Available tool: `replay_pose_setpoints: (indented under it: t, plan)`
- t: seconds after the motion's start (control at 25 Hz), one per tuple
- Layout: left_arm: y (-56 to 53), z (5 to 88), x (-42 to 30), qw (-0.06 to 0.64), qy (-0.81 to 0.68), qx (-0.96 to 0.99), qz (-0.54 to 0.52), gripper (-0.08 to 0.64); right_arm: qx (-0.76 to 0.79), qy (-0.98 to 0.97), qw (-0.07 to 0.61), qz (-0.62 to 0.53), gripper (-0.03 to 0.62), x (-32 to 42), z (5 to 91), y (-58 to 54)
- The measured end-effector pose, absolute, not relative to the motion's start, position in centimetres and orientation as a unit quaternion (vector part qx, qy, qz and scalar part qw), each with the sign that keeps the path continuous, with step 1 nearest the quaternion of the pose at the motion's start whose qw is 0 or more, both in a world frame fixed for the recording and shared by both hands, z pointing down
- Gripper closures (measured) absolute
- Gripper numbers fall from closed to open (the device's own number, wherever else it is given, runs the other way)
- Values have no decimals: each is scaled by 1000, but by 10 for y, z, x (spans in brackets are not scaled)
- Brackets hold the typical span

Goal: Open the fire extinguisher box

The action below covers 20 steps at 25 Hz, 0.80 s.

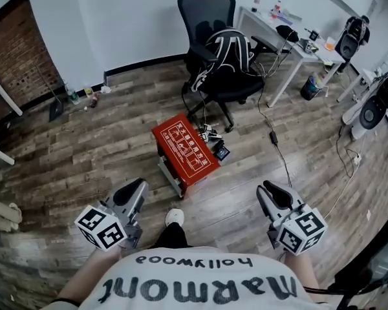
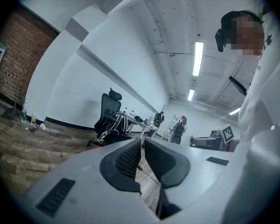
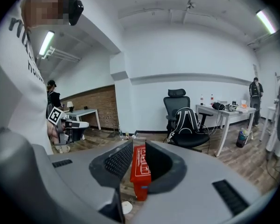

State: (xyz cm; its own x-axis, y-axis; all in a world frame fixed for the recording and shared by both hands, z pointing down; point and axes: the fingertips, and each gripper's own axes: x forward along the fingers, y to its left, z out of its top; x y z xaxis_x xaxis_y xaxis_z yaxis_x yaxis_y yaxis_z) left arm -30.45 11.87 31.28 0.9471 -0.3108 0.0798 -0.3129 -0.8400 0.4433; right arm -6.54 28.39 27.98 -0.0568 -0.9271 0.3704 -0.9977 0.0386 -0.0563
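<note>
On the grey-brown wooden plank floor, near the middle of a white-walled room, lies the red metal fire extinguisher box, its white-printed face turned up and one corner pointing towards the person. It is well apart from both tools and roughly between them, further out. The left gripper is held at the near left and the right gripper at the near right. Each is empty, its jaws drawn almost together with only a slim gap. Through that gap the right gripper view shows the box far beyond the fingertips.

Just beside the box's far corner sit a small dark device and a tangle of cables. Behind it stands a black office chair carrying a black backpack. A white desk is at the far right and a brick wall at the far left. Bare planks lie left and right of the box, and a white shoe stands on them near its close corner.
</note>
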Motion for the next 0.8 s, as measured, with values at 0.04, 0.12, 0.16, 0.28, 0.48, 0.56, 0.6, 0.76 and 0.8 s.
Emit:
replay_pose_setpoints:
  t: [0.04,0.12,0.16,0.28,0.48,0.56,0.6,0.76,0.8]
  plan:
    - [106,310,-300,229,-162,960,2,532,678,-713,96,154,508,-62,274,271]
    - [81,305,-293,227,-160,961,0,531,682,-711,32,168,508,-52,258,246]
    - [69,303,-291,228,-160,961,-1,532,685,-707,-2,177,508,-46,252,236]
    - [33,299,-286,231,-160,960,-1,531,700,-682,-74,199,508,-22,240,210]
    - [-25,290,-278,218,-161,963,-7,531,718,-665,-77,191,508,0,235,171]
    - [-44,288,-274,211,-159,964,-11,532,719,-667,-69,183,508,3,234,153]
    - [-53,288,-272,208,-158,965,-11,532,717,-670,-65,180,508,3,235,143]
    - [-73,296,-267,211,-156,965,1,531,712,-681,-28,168,508,-3,239,117]
    - [-74,300,-265,214,-153,965,5,532,711,-683,-15,167,508,-4,241,114]
